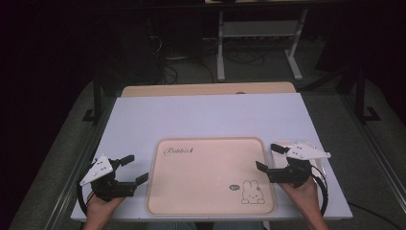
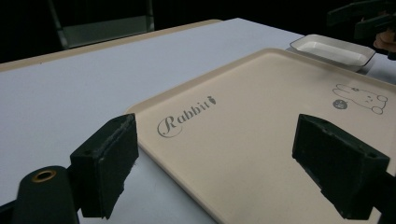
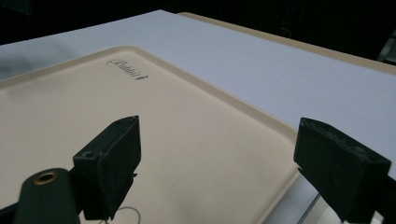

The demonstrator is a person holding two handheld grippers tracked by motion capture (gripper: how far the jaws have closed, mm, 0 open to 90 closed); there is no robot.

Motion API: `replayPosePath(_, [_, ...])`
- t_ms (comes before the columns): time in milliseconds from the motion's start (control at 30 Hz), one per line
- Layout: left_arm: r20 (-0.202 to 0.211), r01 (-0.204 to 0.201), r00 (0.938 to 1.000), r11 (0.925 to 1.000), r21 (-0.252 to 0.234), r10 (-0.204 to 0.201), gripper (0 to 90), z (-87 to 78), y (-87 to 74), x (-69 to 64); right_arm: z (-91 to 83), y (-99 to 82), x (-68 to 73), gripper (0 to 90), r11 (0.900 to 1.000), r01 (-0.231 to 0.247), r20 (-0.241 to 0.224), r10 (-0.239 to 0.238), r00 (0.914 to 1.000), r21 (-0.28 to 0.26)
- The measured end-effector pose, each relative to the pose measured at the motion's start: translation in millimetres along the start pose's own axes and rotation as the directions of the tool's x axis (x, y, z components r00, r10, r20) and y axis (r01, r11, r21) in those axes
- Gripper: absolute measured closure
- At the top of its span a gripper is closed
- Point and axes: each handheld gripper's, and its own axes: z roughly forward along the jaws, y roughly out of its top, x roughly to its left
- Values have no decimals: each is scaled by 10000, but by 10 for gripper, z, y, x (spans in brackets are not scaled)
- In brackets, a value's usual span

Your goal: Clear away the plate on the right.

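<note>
With both the left gripper point(image 1: 132, 168) and right gripper point(image 1: 267, 157) spread wide and empty beside the beige tray point(image 1: 210, 211), the right one risks knocking the white dish point(image 2: 332, 50) under it.

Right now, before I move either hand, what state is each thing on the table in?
Left gripper: open, holding nothing, beside the tray's left edge.
Right gripper: open, holding nothing, at the tray's right edge.
Beige tray: flat on the table, nothing on it, rabbit print facing up.
White dish: upright, nothing in it, on the table just past the tray's right edge.
White table: bare apart from tray and dish.
</note>
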Motion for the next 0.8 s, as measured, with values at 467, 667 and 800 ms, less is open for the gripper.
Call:
replayPosePath(467, [0, -6, 10000, 10000, -6, 6, 142, -7, 0, -2, -16, -2, 4, 142, 10000, -47, -71, 48, 10000, 77])
replayPosePath(667, [16, -20, 10000, 10000, 13, 20, 142, 1, 1, -10, -41, -2, 6, 142, 10000, -44, -85, 45, 10000, 50])
replayPosePath(800, [11, -26, 10000, 10000, 13, 26, 142, -4, 2, -9, -53, -3, 6, 142, 10000, -79, -97, 80, 9999, 42])
